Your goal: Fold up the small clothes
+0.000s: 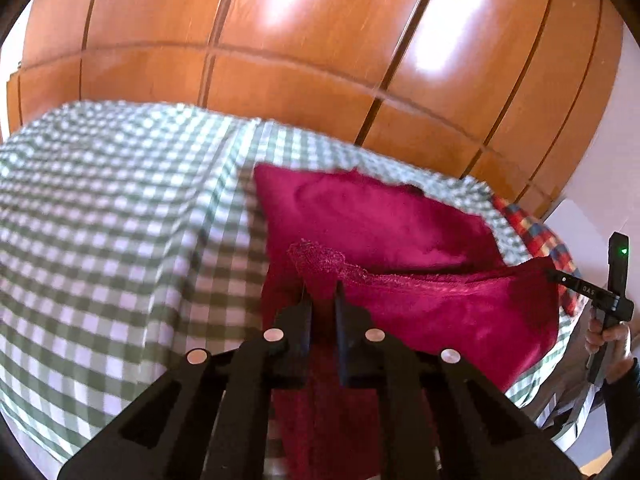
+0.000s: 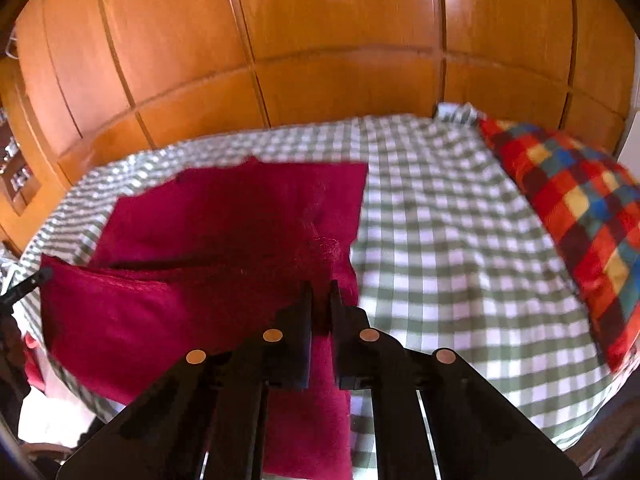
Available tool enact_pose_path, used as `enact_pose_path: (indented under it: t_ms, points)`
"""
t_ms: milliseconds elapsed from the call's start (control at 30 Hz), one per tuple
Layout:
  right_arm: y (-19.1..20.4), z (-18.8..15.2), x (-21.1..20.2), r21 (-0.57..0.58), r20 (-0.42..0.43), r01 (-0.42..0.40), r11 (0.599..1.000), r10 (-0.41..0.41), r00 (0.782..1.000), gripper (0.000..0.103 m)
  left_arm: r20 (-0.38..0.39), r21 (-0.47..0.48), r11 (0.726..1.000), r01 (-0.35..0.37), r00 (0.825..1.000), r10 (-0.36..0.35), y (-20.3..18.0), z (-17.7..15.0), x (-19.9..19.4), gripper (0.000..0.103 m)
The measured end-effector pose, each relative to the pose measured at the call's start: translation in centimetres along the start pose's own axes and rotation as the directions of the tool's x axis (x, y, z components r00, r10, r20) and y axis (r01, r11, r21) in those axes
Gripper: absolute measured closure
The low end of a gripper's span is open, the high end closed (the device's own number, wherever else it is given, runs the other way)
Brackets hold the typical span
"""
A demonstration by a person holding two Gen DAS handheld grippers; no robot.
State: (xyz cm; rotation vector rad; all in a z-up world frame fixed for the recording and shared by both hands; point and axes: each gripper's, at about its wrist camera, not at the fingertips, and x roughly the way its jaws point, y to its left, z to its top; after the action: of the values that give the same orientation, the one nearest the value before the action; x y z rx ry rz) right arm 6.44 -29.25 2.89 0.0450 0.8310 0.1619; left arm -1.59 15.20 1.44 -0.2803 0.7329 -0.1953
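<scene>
A: Where's the cloth (image 1: 384,216)?
B: On the checked bed (image 1: 100,220), at 2 o'clock in the left view, near edge lifted.
A: Left gripper (image 1: 323,292)?
B: Fingers pinching the cloth's lace hem.
A: Right gripper (image 2: 321,292)?
B: Pinching the other corner. A patchwork pillow (image 2: 572,204) lies at 3 o'clock.

Left gripper (image 1: 322,294) jaws pinch the red garment (image 1: 400,240) (lace-edged) above checked cloth (image 1: 100,220).
</scene>
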Motion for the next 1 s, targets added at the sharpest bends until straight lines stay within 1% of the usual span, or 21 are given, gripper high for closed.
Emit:
enact_pose_path:
  t_ms: [67, 167, 200, 267, 333, 400, 533, 600, 667, 733, 767, 800, 833, 867, 900, 933, 967, 1000]
  points:
    - [0.2, 1.5, -0.3, 0.0, 0.032, 0.0, 1.0, 0.0, 0.999, 0.096, 0.037, -0.002, 1.0, 0.005, 0.999, -0.005, 0.0, 1.4, -0.6, 0.095]
    - [0.0, 3.8, 0.5, 0.015, 0.059, 0.008, 1.0, -0.009, 0.998, 0.096, 0.073, -0.002, 1.0, -0.008, 0.997, 0.009, 0.0, 3.9, 0.0, 0.095]
    - [-0.2, 4.3, 0.8, 0.018, 0.062, 0.009, 1.0, -0.01, 0.998, 0.096, 0.079, 0.004, 1.0, -0.02, 0.997, 0.019, -0.1, 4.8, 0.5, 0.095]
    - [-0.4, 6.2, 2.5, 0.029, 0.063, 0.021, 0.999, -0.023, 0.998, 0.096, 0.088, 0.015, 0.999, -0.05, 0.995, 0.048, -0.1, 6.4, 1.7, 0.095]
    - [-0.6, 7.6, 4.0, 0.033, 0.06, 0.038, 0.999, -0.04, 0.997, 0.096, 0.082, 0.002, 0.998, -0.065, 0.995, 0.065, 0.1, 8.0, 3.5, 0.095]
    - [-0.9, 9.1, 6.2, 0.051, 0.054, 0.052, 0.997, -0.055, 0.997, 0.096, 0.075, -0.014, 0.995, -0.095, 0.993, 0.096, 0.4, 9.4, 5.4, 0.095]
    - [-1.1, 11.5, 10.6, 0.072, 0.027, 0.087, 0.994, -0.09, 0.996, 0.096, 0.04, -0.056, 0.989, -0.136, 0.99, 0.138, 1.3, 12.0, 10.0, 0.095]
    - [-1.3, 12.1, 13.1, 0.08, -0.005, 0.104, 0.991, -0.104, 0.995, 0.096, 0.016, -0.054, 0.984, -0.169, 0.985, 0.17, 1.7, 12.7, 12.1, 0.095]
    - [-1.3, 12.1, 15.1, 0.069, -0.034, 0.134, 0.989, -0.132, 0.991, 0.096, -0.025, -0.048, 0.977, -0.207, 0.978, 0.206, 2.1, 13.2, 14.7, 0.095]
    - [-1.7, 11.7, 17.5, 0.072, -0.086, 0.159, 0.985, -0.152, 0.985, 0.096, -0.063, -0.038, 0.972, -0.234, 0.971, 0.231, 2.4, 13.2, 16.8, 0.094]
    - [-1.9, 11.5, 18.3, 0.071, -0.104, 0.166, 0.984, -0.158, 0.982, 0.096, -0.087, -0.028, 0.966, -0.257, 0.963, 0.253, 2.6, 13.1, 18.0, 0.094]
    - [-2.0, 11.2, 19.1, 0.067, -0.123, 0.174, 0.983, -0.165, 0.979, 0.096, -0.11, -0.022, 0.96, -0.279, 0.955, 0.275, 2.8, 13.0, 19.1, 0.092]
    - [-2.1, 10.9, 19.6, 0.064, -0.14, 0.17, 0.983, -0.16, 0.977, 0.096, -0.129, -0.017, 0.959, -0.284, 0.951, 0.28, 3.0, 12.9, 19.8, 0.089]
    - [-2.1, 10.8, 19.7, 0.063, -0.15, 0.159, 0.985, -0.148, 0.978, 0.096, -0.143, -0.012, 0.958, -0.287, 0.948, 0.283, 3.1, 12.7, 20.3, 0.085]
    - [-2.2, 10.7, 19.5, 0.061, -0.154, 0.146, 0.987, -0.135, 0.979, 0.096, -0.148, -0.009, 0.955, -0.295, 0.945, 0.29, 3.1, 12.6, 20.2, 0.077]
    - [-2.3, 10.6, 19.1, 0.064, -0.15, 0.13, 0.99, -0.119, 0.982, 0.089, -0.142, -0.014, 0.953, -0.303, 0.944, 0.298, 3.2, 12.5, 19.9, 0.07]
    - [-2.5, 10.5, 18.4, 0.084, -0.151, 0.11, 0.99, -0.097, 0.984, 0.079, -0.133, -0.027, 0.952, -0.305, 0.945, 0.299, 3.4, 12.4, 19.2, 0.055]
    - [-3.0, 10.2, 17.2, 0.109, -0.141, 0.079, 0.991, -0.064, 0.988, 0.053, -0.124, -0.048, 0.953, -0.298, 0.949, 0.291, 3.7, 12.2, 18.3, 0.048]
